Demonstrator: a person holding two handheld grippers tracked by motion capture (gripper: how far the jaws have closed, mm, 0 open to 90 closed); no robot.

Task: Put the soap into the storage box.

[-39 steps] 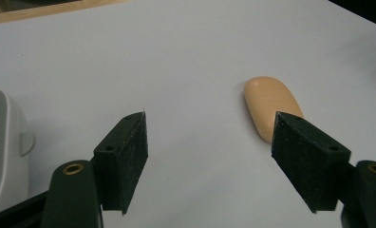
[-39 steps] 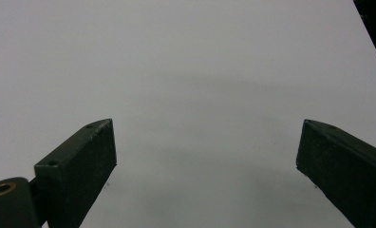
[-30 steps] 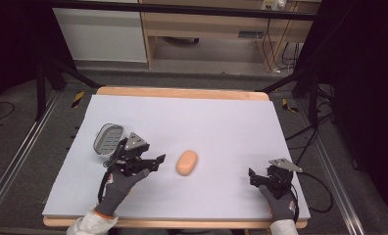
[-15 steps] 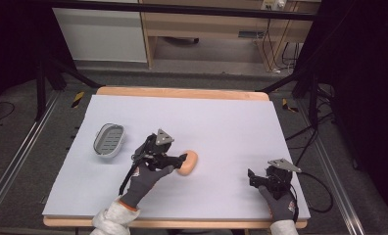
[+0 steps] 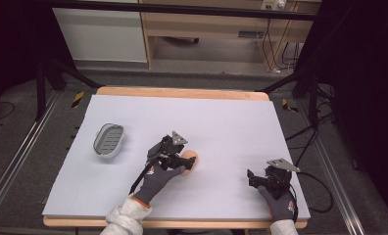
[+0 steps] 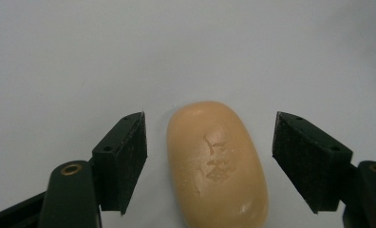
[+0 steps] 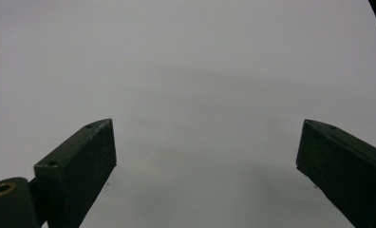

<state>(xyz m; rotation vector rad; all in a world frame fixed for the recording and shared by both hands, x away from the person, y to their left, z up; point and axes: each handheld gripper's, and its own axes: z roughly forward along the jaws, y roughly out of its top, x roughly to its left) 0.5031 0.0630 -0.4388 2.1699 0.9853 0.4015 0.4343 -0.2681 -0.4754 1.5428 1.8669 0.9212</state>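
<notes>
— Where was the soap bar [image 6: 218,164] at that moment?

— It lay flat on the white surface [image 5: 221,122], a little toward my side from the middle. In the left gripper view I saw it directly between the two black jaws. It was orange-tan, oval, with a stamped mark on the top face.

— Did the left hand-held gripper [image 5: 186,160] already hold it?

— No. Its jaws were spread wide, one on each side of the soap bar, and a strip of the surface was visible between each pad and the soap. So it was released, not touching. In the high view the gripper body covered most of the soap, and only the far edge was visible.

— And the right hand-held gripper [image 5: 251,177]?

— It was low over the near right part of the surface, well apart from the soap bar. In the right gripper view the jaws stood far from each other, with only bare surface between them. It was released too and held nothing.

— What else did you see on the surface?

— A grey soap dish [image 5: 109,140] with a ribbed inside, at the left side. It was well apart from the left hand-held gripper, and I saw nothing in it. Both of the person's hands wore dark grey gloves.
</notes>
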